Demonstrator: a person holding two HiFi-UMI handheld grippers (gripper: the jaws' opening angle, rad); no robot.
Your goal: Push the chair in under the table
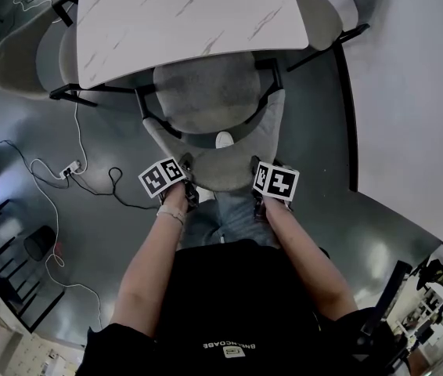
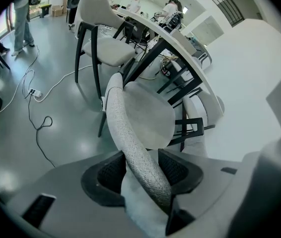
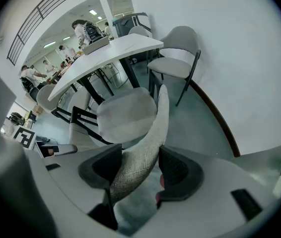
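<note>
A grey upholstered chair (image 1: 206, 92) stands in front of me, the front of its seat under the edge of the white marble-look table (image 1: 182, 14). Its curved backrest (image 1: 221, 167) faces me. My left gripper (image 1: 186, 167) is on the left part of the backrest's top rim, and my right gripper (image 1: 257, 167) is on the right part. In the left gripper view the rim (image 2: 125, 128) runs slantwise between the jaws of my left gripper (image 2: 143, 170) and meets both pads. In the right gripper view the rim (image 3: 153, 133) lies likewise between the jaws of my right gripper (image 3: 135, 170).
More grey chairs stand at the table's left (image 1: 26, 53) and far right (image 1: 315, 10). Cables and a power strip (image 1: 71, 169) lie on the floor to the left. A white wall (image 1: 409, 92) with a dark skirting runs along the right. People stand far off behind the table.
</note>
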